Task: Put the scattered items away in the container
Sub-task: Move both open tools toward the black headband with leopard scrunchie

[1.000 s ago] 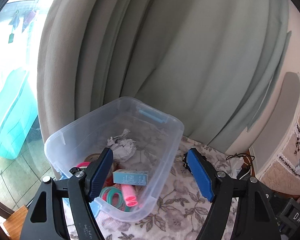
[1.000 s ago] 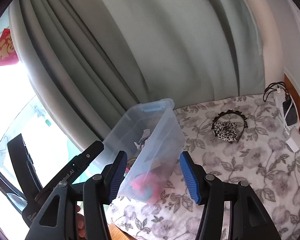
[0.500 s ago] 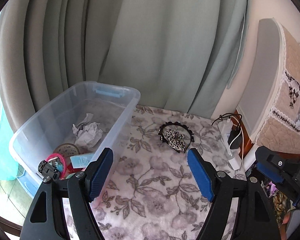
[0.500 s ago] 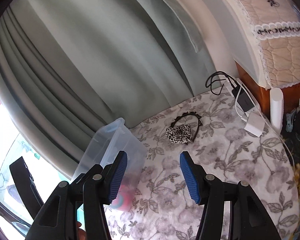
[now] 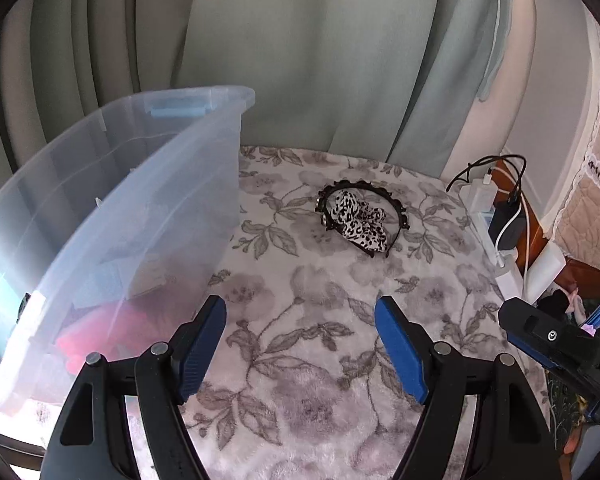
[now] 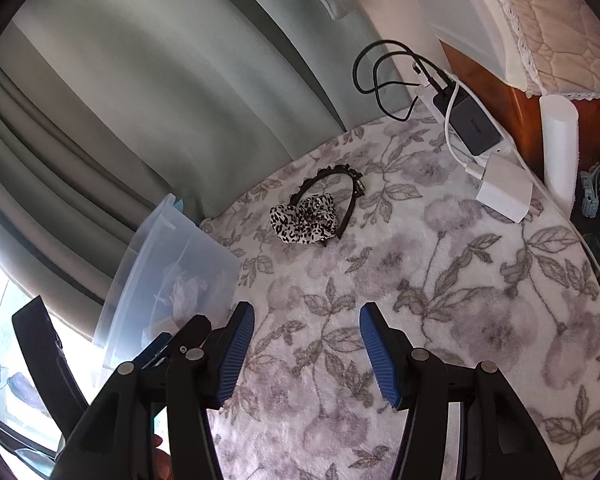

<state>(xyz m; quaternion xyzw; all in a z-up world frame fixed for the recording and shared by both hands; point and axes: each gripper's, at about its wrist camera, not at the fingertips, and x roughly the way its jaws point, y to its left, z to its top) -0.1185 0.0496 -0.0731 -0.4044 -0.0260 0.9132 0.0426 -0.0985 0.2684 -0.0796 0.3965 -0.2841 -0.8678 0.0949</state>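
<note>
1. Left wrist view: the left tongs point(image 5: 300, 344) stand released and empty over the floral surface point(image 5: 320, 380), probably lining up a reach. The headband point(image 5: 358, 218) lies ahead and slightly right of them, well apart. The bin point(image 5: 112, 216) sits just left, its contents blurred through the wall, perhaps pink items.
2. Right wrist view: the right tongs point(image 6: 306, 354) gape empty too. The headband point(image 6: 318, 210) lies straight ahead, apart from the bin point(image 6: 168, 264), so it remains to be tidied.

Home bedroom, floral plush blanket point(image 5: 308, 364), grey-green curtains point(image 5: 300, 60), quilted lace-trimmed cover point(image 6: 556, 20), plugged-in chargers point(image 6: 476, 128)
</note>
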